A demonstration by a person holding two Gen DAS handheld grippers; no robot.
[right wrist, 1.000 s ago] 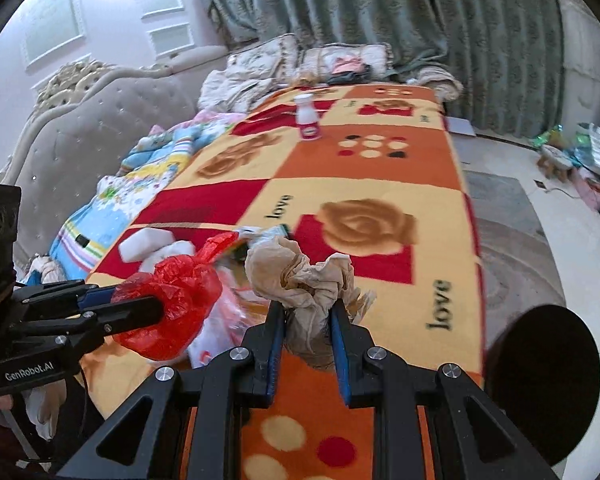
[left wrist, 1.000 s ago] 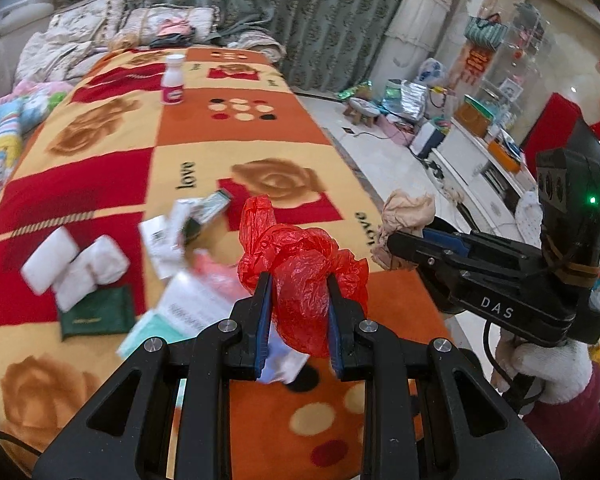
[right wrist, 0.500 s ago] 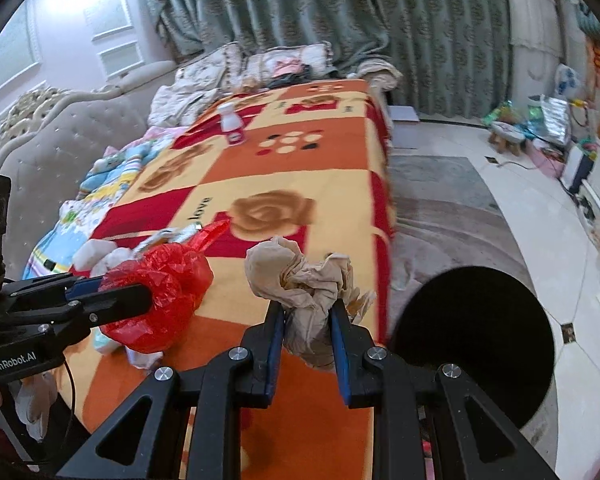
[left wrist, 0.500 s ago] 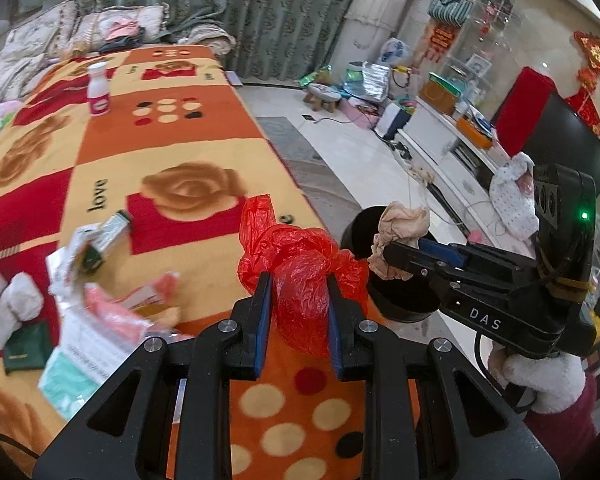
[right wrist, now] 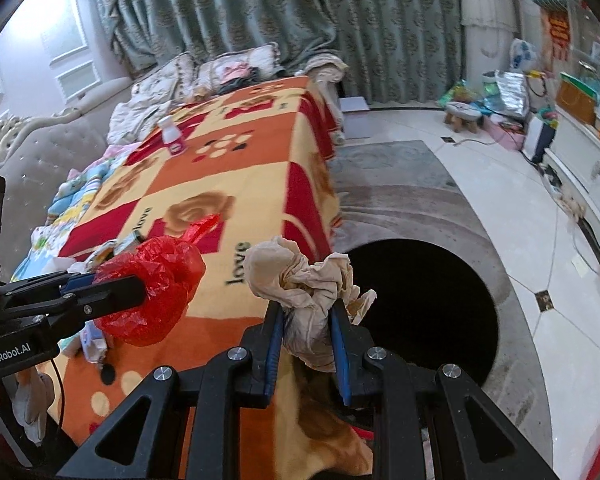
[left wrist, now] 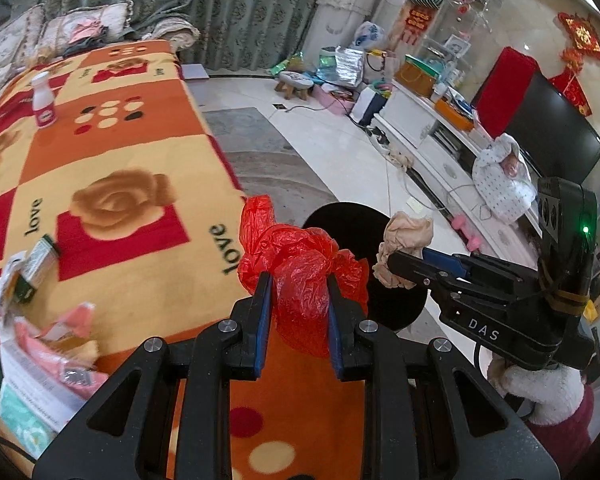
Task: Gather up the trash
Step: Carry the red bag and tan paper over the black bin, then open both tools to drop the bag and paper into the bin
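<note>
Now both jaws grip wads — right gripper [right wrist: 306, 320], pinching the beige tissue [right wrist: 300, 276], sits nearer the black bin [right wrist: 420, 308] at its three o'clock; left gripper [left wrist: 298, 304] clamps the red bag [left wrist: 300, 264].

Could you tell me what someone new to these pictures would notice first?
Most striking is the crumpled red bag pinched in the left gripper and the beige wad clamped in the right gripper, side by side at the edge of the orange blanket. Just beyond them on the floor gapes a round black bin. More litter lies on the blanket at the left.
</note>
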